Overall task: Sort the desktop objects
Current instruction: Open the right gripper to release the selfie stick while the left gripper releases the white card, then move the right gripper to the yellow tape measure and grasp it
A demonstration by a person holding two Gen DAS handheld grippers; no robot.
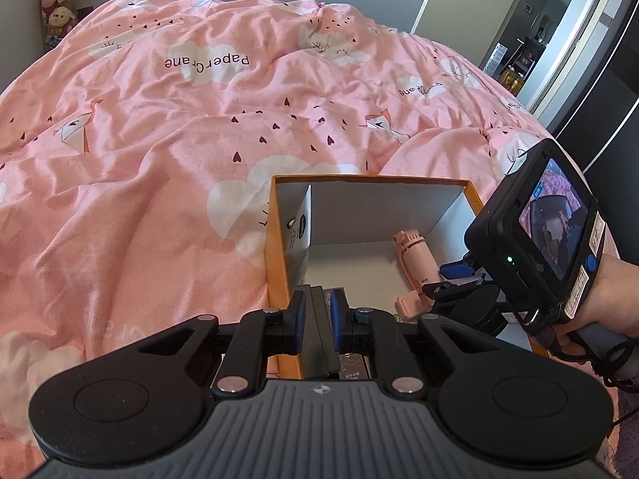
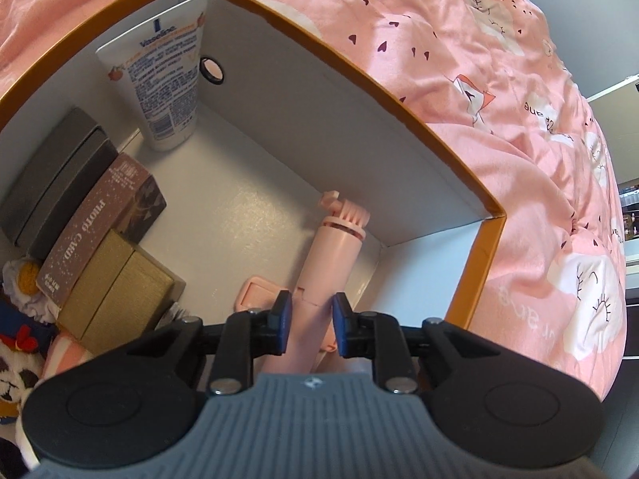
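An orange cardboard box [image 1: 275, 247] with white inner walls [image 2: 471, 247] lies on a pink bedspread. My left gripper [image 1: 317, 321] is shut on a dark grey flat case [image 1: 317, 331], held on edge at the box's left wall. My right gripper [image 2: 309, 325] reaches into the box, its pads on both sides of a pink handheld fan [image 2: 327, 255] that lies on the box floor; the same fan shows in the left wrist view [image 1: 413, 255]. The right gripper also shows in that view [image 1: 459, 279].
Inside the box stand a white Vaseline tube [image 2: 163, 80], a grey case [image 2: 56, 183], a brown card box [image 2: 100, 223] and a gold box [image 2: 116, 287]. Plush toys [image 2: 16, 319] lie at the lower left. The pink bedspread [image 1: 159, 139] surrounds the box.
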